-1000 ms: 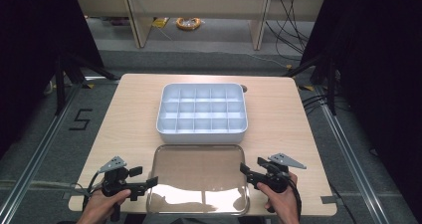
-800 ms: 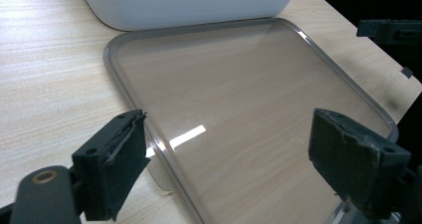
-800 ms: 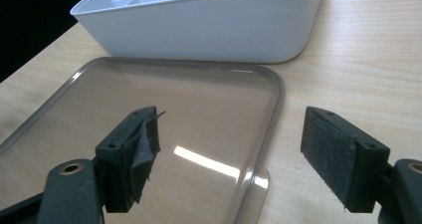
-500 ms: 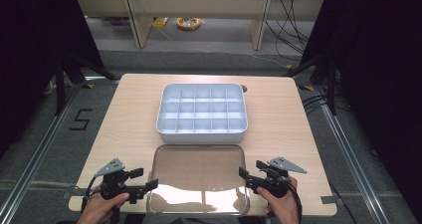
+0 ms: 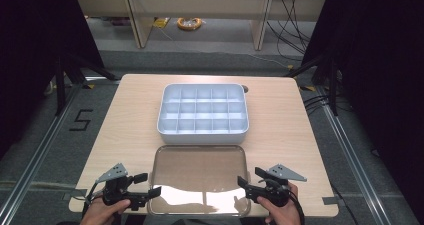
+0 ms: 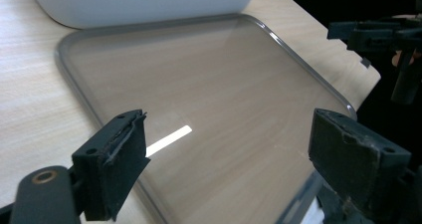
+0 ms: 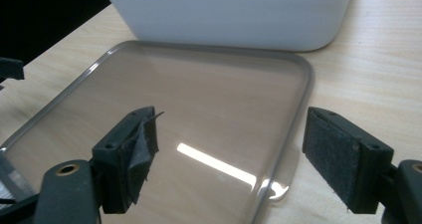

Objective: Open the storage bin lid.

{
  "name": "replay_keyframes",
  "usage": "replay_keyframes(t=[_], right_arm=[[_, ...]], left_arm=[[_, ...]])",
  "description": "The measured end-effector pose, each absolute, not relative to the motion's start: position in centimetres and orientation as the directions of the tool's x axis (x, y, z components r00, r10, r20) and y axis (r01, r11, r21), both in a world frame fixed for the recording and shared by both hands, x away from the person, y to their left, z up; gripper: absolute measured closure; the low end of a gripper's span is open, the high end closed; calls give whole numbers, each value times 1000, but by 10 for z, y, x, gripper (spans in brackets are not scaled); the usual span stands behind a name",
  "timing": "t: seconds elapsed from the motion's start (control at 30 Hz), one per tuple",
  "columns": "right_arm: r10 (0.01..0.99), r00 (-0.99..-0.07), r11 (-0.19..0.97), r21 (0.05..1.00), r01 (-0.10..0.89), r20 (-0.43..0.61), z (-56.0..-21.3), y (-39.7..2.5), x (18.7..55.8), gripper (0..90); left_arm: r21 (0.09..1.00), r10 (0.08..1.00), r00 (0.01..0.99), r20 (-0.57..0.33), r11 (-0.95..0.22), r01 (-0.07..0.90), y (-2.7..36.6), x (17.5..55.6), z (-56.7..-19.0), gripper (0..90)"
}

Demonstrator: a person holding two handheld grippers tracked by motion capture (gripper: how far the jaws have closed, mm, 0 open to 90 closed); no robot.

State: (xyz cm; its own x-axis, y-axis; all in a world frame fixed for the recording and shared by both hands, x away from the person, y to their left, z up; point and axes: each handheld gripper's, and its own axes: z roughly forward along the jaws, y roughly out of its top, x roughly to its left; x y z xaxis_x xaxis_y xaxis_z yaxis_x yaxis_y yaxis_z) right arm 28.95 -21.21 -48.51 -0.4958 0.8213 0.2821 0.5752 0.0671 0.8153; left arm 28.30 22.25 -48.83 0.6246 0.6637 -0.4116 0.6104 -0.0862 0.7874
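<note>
— Anything changed over the last second?
— Only a little. Left gripper (image 5: 147,184) and right gripper (image 5: 248,181) drawn back a touch toward the near edge of the desk (image 5: 280,115), now set lower at the near corners of the clear lid (image 5: 200,170).
— Jaws?
— Spread wide on both, holding nothing. On the left, straddling the near-left corner of the lid; on the right, straddling the rim by the near-right corner.
— And the lid itself?
— Unmoved. Flat along the near edge, far side just beside the white compartment box (image 5: 202,133) at mid-desk. Touching or not, hard to tell.
— Meaning for the job?
— Probably lining up for a grab on both sides. No grip yet, no lift yet. Likely bound for the open top of the box.
— Worth watching?
— Thin, slick rim, flush with the wood. Hard to get under. Better closed on from both sides together.
</note>
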Motion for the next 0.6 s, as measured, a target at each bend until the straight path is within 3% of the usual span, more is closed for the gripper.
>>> replay_keyframes(t=[0.03, 0.2, 0.4, 0.6], right_arm=[[821, -474, 41, 796, 605, 318, -484, -210, 286, 228], [820, -501, 74, 816, 573, 277, -485, -213, 282, 226], [814, -483, 36, 802, 597, 323, -486, -213, 275, 219], [808, -506, 63, 809, 584, 302, -483, -214, 267, 212]], left_arm=[[784, 664, 623, -413, -90, 614, 221, 282, -488, 148], [801, 659, 647, -384, -110, 589, 220, 276, -487, 148], [805, 654, 661, -366, -133, 578, 218, 272, -487, 148], [807, 660, 664, -351, -146, 572, 216, 266, -485, 148]])
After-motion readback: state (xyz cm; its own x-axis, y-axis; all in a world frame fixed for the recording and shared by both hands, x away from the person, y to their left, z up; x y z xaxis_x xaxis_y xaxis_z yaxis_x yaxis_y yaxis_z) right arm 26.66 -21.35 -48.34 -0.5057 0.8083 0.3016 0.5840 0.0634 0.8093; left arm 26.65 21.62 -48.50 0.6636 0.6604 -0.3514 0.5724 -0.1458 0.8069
